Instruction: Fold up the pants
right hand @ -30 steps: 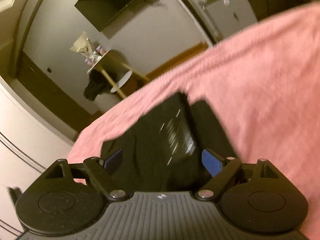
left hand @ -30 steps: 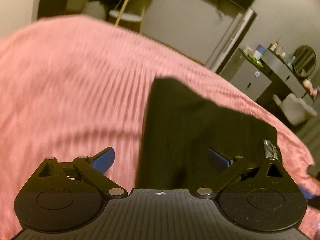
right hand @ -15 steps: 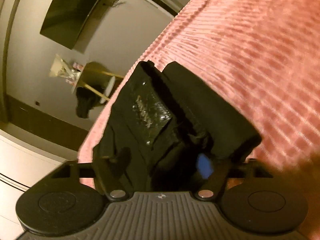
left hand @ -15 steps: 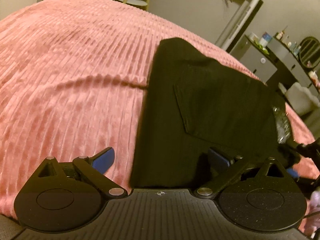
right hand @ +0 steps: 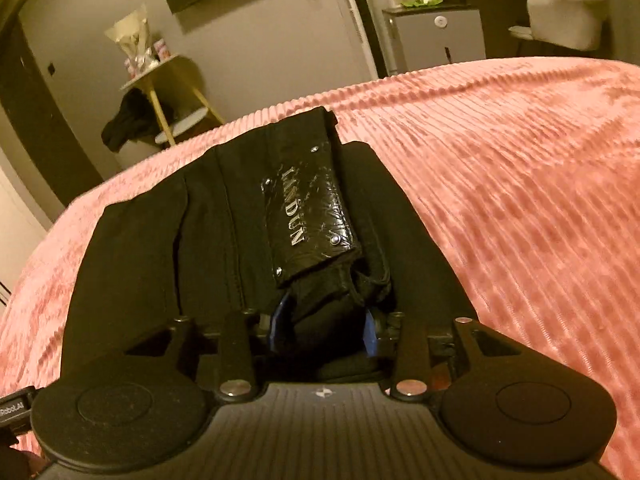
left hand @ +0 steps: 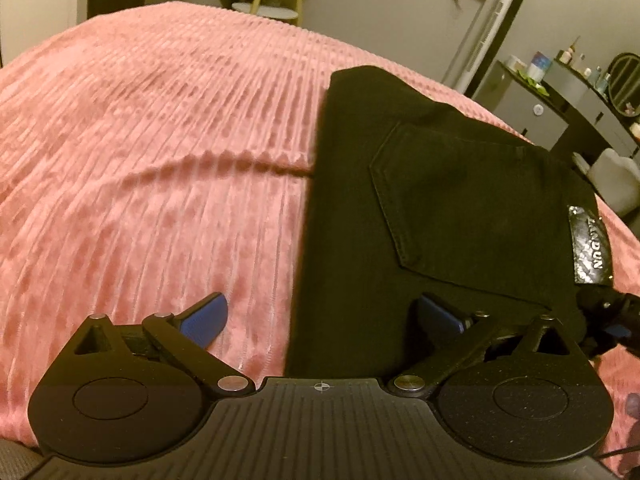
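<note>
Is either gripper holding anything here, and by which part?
The right gripper is shut on the black pants, pinching the waistband just below the leather label. The left gripper is open, holding nothing.

L hand-held gripper [left hand: 320, 320] spread wide, R [right hand: 324, 320] clamped.

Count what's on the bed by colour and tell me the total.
Black: 1, the folded pants with a shiny label.
Pink: 1, the bedspread under them.
Tongs: 2, left tongs open over the pants' edge, right tongs shut on the waistband.
Total: 4.
</note>
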A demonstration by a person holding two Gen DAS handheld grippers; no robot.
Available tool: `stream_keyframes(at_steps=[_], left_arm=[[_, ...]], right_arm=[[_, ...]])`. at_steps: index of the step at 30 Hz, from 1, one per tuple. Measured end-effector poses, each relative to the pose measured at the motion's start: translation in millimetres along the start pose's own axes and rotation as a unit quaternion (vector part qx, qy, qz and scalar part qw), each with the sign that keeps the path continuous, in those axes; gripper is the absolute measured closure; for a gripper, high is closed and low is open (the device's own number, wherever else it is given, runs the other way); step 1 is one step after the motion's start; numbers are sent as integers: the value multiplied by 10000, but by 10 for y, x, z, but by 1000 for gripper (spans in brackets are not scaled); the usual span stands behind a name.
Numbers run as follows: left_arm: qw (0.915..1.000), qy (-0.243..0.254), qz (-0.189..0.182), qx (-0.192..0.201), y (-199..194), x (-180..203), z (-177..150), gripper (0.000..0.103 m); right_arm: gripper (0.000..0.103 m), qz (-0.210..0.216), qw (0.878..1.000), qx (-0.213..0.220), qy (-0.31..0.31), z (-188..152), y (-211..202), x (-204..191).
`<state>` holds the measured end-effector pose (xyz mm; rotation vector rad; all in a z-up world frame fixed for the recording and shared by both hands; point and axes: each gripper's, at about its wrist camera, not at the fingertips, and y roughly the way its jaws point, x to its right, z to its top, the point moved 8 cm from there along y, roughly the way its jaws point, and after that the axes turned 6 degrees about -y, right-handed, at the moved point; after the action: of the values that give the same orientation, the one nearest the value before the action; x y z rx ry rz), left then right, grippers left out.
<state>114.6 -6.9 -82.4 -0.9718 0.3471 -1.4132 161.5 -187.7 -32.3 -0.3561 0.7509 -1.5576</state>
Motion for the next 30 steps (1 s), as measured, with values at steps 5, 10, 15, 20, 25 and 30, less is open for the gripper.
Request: stream_keyframes(at_steps=[5, 10, 15, 20, 25, 30], left_arm=[[9998, 171, 52, 42, -60, 21, -35, 0], [9985, 508, 148, 132, -210, 91, -97, 0], [9983, 577, 47, 37, -411, 117, -239, 0], [9976, 694, 77, -7, -566, 127, -357, 0], [9959, 869, 213, 125, -686, 157, -430, 0], [9942, 1033, 260, 177, -694, 215, -473, 0]], right_arm=[[30, -408, 9982, 19, -449, -63, -342, 9], [12, -336, 9938, -385, -986, -428, -647, -108], [4, -463, 9894, -402, -1315, -692, -919, -341], [4, -782, 9794, -406, -1815, -768, -955, -568], [4, -895, 9729, -369, -2099, -794, -903, -620], [4, -914, 9710, -243, -2194, -741, -850, -676]])
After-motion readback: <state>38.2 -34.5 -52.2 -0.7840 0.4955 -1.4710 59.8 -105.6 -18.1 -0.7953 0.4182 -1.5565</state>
